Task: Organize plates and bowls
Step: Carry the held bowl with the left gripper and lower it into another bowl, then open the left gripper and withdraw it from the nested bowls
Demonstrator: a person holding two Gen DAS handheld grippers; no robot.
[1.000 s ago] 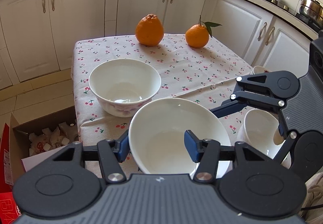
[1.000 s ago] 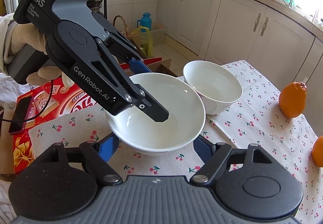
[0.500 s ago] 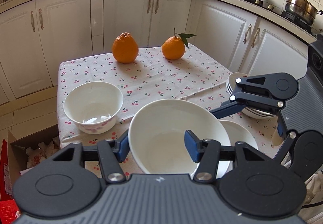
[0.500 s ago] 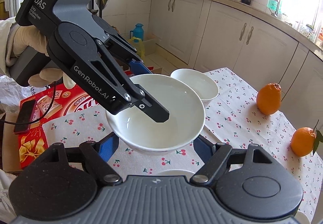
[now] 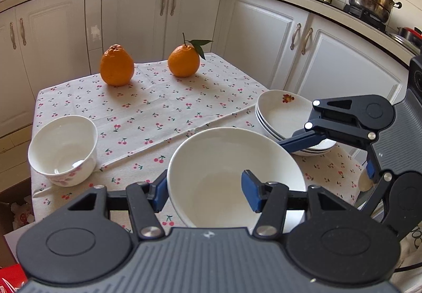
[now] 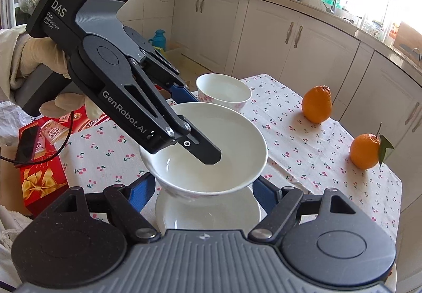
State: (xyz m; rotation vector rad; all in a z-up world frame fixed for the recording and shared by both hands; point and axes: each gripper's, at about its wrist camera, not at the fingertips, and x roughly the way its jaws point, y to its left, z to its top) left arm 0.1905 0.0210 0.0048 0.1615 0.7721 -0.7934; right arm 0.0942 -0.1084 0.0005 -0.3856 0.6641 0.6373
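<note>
A large white bowl hangs above the cherry-print table. My left gripper is shut on its near wall, one pad inside and one outside. My right gripper is shut on the same bowl lower down, a blue pad on each side under the rim. Its far finger shows at the bowl's right edge; the near one is hidden. Right under the bowl lies a stack of white plates, seen to its right in the left wrist view. A smaller flowered bowl stands at the table's left edge.
Two oranges sit at the far end of the table. A red box with a phone on it lies beside the table. A gloved hand holds the left gripper. White cabinets surround the table.
Both grippers have carried the large bowl away from the small flowered bowl and across the table, slightly upward. The stack of plates has come into view beneath it.
</note>
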